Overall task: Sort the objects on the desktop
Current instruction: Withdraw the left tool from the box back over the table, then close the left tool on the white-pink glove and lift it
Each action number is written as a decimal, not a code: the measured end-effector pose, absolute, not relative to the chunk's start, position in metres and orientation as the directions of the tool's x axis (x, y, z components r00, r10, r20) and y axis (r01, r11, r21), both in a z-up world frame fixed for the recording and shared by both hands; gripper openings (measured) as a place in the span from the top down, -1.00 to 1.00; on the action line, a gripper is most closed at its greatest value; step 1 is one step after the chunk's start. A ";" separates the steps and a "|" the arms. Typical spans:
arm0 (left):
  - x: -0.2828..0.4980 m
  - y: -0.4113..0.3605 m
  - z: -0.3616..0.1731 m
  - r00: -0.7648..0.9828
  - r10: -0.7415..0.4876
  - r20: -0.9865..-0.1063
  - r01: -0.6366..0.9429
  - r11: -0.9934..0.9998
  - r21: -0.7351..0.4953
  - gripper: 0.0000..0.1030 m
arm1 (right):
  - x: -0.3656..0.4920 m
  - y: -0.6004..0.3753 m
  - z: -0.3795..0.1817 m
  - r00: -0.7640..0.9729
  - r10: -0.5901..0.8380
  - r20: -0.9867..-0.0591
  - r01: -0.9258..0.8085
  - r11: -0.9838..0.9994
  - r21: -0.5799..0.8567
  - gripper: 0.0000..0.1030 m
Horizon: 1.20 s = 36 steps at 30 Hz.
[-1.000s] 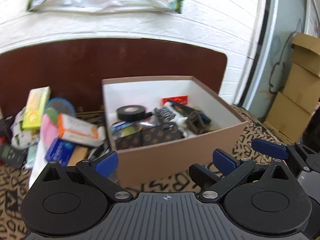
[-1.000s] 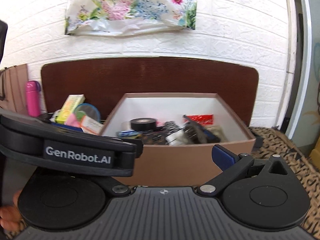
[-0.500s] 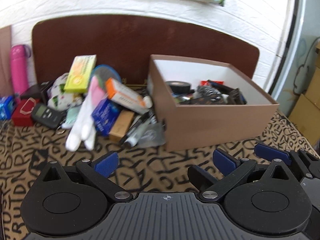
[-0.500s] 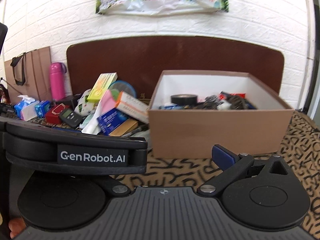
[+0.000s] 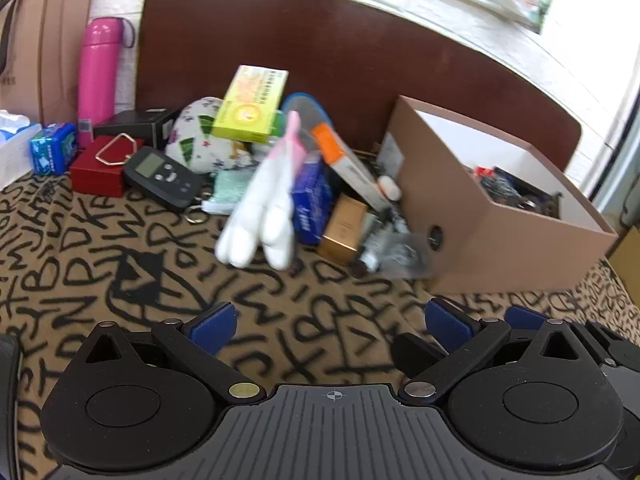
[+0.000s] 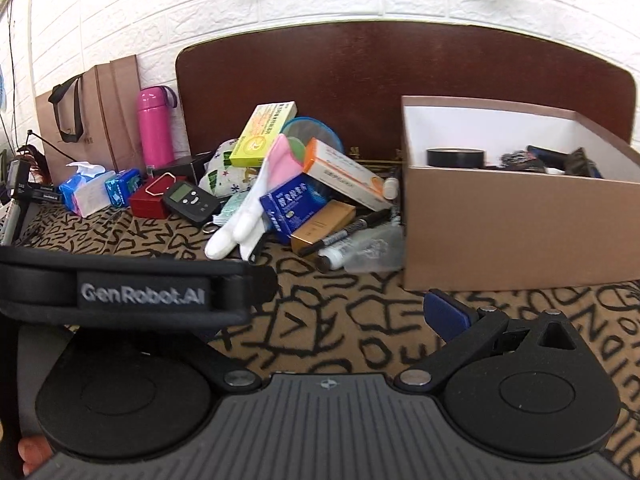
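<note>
Left wrist view has your left gripper (image 5: 326, 322) spread wide with nothing in it, hanging over bare cloth, so you're picking a target now. Going left to right: the red box (image 5: 105, 168) and black digital timer (image 5: 162, 176) sit far left, then the white-and-pink socks (image 5: 266, 208) dead ahead and nearest, then the gold carton (image 5: 343, 229), with the brown cardboard box (image 5: 504, 236) far right. I'd take the socks mid-bundle and lift straight up so the leaning cartons don't slide. Right gripper (image 6: 352, 304): only one pad shows, can't tell.

1 brown box (image 6: 516, 236), 1 pink flask (image 6: 155, 128), 2 hand-held grippers (image 5: 330, 322) (image 6: 348, 308).
</note>
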State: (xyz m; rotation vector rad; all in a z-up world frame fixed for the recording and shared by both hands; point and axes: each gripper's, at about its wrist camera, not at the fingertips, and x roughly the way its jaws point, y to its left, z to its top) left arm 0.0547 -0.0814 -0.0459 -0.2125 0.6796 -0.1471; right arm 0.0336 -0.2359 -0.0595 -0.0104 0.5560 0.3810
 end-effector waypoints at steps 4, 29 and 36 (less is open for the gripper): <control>0.073 -0.065 -0.049 0.771 -0.174 -0.612 0.037 0.972 -0.231 -1.00 | 0.049 -0.226 -0.067 0.776 0.360 -0.517 -0.360 0.927 0.106 -0.99; 0.168 -0.028 -0.055 0.723 -0.236 -0.649 0.061 0.958 -0.280 -0.33 | 0.114 -0.144 -0.079 0.721 0.479 -0.501 -0.531 0.846 0.043 -0.15; 0.188 -0.024 -0.062 0.699 -0.273 -0.661 0.068 0.945 -0.319 -0.29 | 0.129 -0.135 -0.083 0.717 0.476 -0.509 -0.539 0.842 0.028 0.16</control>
